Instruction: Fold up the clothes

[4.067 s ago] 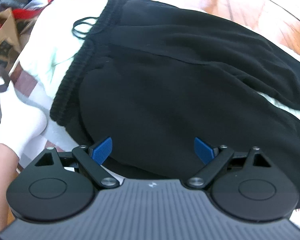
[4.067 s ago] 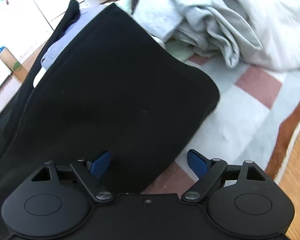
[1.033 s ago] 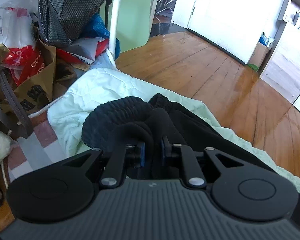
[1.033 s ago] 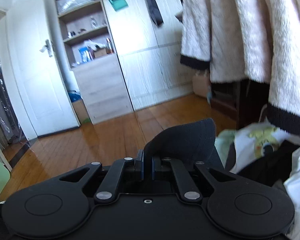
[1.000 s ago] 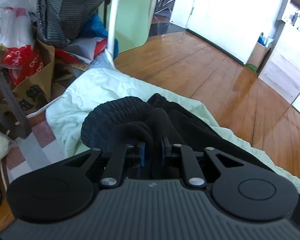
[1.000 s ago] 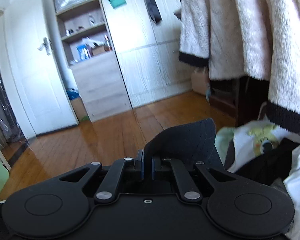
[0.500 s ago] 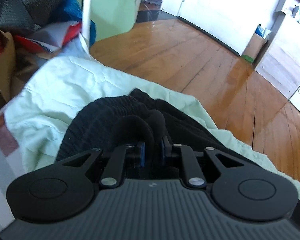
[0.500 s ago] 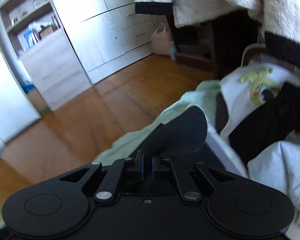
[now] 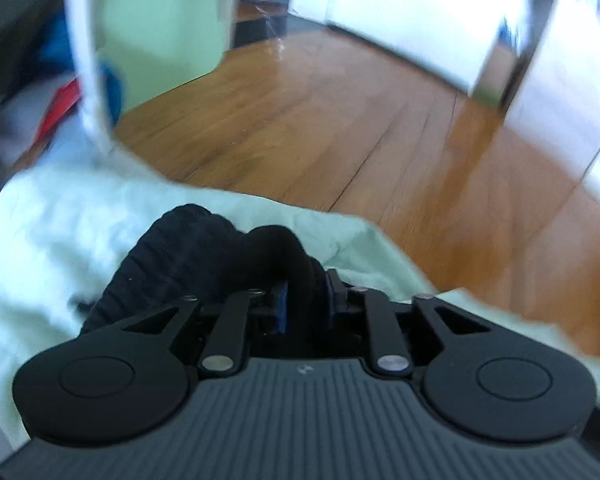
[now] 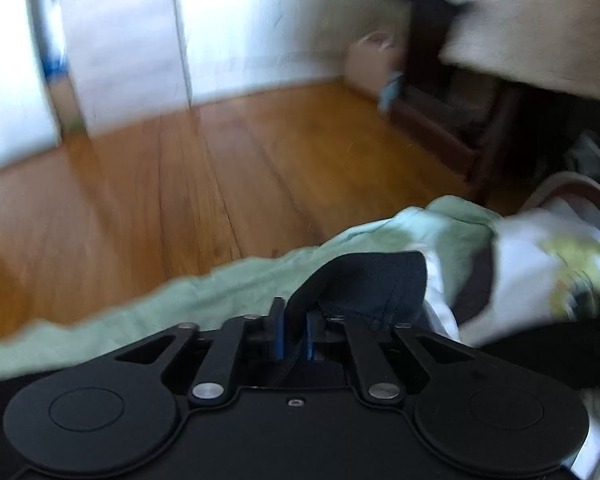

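A pair of black trousers is held at two ends. Its ribbed waistband (image 9: 188,256) bunches in front of my left gripper (image 9: 306,304), and a thick fold of it fills the gap between the blue pads (image 9: 282,312). The jaws are opening, with the cloth touching both pads. In the right wrist view a black hem corner (image 10: 372,280) stands up from my right gripper (image 10: 294,336). Those jaws are opening too, with thin cloth pinched between the pads (image 10: 278,340). Both ends hang low over a pale green sheet (image 9: 80,216), which the other view shows as a green cloth (image 10: 180,300).
Wooden floor (image 9: 340,120) stretches beyond the sheet to white doors and cupboards. A white chair leg (image 9: 86,72) and coloured clutter stand at the left. In the right wrist view, a white shirt with a yellow print (image 10: 560,264) lies at the right below dark furniture (image 10: 440,128).
Both grippers have dropped and swung forward with the trousers, closer to the green sheet. The gap between each pair of pads has widened slightly. Both views are now blurred.
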`<action>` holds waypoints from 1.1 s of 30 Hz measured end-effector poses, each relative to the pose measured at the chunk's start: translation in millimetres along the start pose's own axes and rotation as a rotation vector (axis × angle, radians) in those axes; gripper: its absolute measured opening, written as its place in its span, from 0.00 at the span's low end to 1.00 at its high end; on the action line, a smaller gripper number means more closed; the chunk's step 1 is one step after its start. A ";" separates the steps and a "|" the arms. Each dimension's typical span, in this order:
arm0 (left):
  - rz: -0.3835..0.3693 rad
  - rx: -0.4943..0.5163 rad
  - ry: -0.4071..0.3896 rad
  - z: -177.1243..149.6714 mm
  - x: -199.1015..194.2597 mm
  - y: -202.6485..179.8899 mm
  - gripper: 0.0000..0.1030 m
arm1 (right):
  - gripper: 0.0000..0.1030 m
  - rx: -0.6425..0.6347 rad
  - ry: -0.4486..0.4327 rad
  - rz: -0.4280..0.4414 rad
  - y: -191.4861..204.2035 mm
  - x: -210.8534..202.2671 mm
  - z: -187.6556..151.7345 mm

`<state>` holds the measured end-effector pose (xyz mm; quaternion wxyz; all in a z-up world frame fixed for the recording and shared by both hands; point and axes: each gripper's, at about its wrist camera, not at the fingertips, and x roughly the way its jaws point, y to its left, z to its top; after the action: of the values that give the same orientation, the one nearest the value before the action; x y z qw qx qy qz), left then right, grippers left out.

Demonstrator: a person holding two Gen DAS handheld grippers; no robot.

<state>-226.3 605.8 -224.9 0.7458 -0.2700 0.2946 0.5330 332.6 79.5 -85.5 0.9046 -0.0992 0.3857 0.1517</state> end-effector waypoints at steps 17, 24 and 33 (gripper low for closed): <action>-0.215 -0.051 -0.105 -16.7 -29.7 21.1 0.65 | 0.70 -0.334 -0.441 0.248 86.4 -68.0 -59.1; -0.320 -0.049 -0.037 -41.3 -43.0 37.4 0.65 | 0.62 -0.717 -0.418 0.340 179.7 -50.4 -153.0; -0.366 0.009 -0.105 -33.8 -52.7 5.3 0.65 | 0.58 -1.135 -0.426 0.269 212.3 -11.0 -149.2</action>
<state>-250.2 549.5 -210.0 0.8458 -0.2875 0.2040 0.4006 151.2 231.4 -192.7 0.7407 -0.4830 0.0652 0.4625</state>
